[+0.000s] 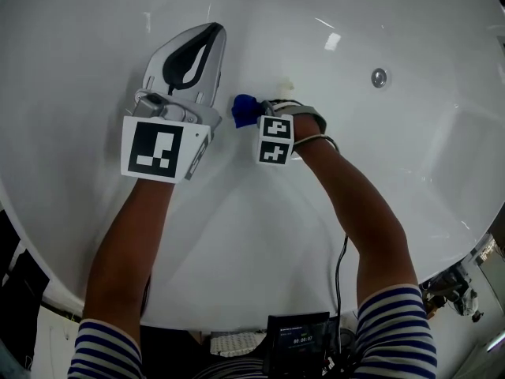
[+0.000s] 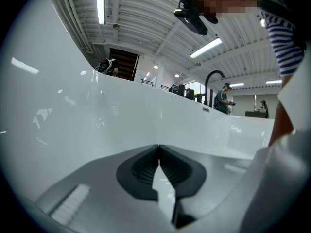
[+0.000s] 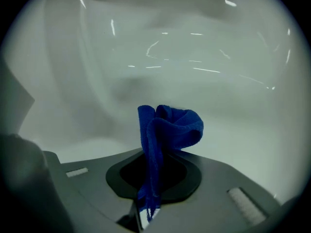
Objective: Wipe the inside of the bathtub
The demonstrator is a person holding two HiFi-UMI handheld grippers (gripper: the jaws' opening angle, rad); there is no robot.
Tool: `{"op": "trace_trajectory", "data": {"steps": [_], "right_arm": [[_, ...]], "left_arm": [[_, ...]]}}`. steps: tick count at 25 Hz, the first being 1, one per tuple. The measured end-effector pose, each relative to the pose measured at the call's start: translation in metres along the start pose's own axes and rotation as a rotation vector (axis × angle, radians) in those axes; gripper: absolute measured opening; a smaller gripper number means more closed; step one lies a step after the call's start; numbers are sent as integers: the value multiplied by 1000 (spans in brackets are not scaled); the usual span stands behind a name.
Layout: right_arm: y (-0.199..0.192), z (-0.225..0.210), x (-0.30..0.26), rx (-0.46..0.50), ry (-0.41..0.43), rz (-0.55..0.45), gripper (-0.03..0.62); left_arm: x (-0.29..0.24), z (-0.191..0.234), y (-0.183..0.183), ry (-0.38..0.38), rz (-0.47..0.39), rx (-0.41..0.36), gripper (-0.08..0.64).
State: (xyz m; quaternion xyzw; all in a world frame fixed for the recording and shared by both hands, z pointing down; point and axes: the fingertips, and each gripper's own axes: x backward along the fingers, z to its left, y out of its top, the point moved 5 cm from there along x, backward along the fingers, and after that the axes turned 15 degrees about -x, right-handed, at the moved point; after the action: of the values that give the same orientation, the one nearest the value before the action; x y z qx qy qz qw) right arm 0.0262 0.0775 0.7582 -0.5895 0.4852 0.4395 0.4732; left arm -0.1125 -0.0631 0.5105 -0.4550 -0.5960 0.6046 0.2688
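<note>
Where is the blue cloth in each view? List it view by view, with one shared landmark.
Head view: blue cloth at centre, at the right gripper's tip.
Left gripper view: not in it.
Right gripper view: centre, clamped between the fingers.
Shared landmark: the white bathtub wall.

Grey left gripper (image 1: 210,33) and right gripper (image 1: 264,111), navy-white striped sleeves (image 1: 396,326).

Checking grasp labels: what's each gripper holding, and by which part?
Right gripper: shut on a small blue terry cloth, pinched by its bunched lower end. Left gripper: shut, holding nothing.
</note>
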Motion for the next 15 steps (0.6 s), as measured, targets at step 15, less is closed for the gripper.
{"op": "trace_trajectory", "data": {"steps": [15], "right_arm": [[-3,95,-19,-11,445,61,46]], "left_arm": [[-4,0,1,-9,-9,-5,2]]}}
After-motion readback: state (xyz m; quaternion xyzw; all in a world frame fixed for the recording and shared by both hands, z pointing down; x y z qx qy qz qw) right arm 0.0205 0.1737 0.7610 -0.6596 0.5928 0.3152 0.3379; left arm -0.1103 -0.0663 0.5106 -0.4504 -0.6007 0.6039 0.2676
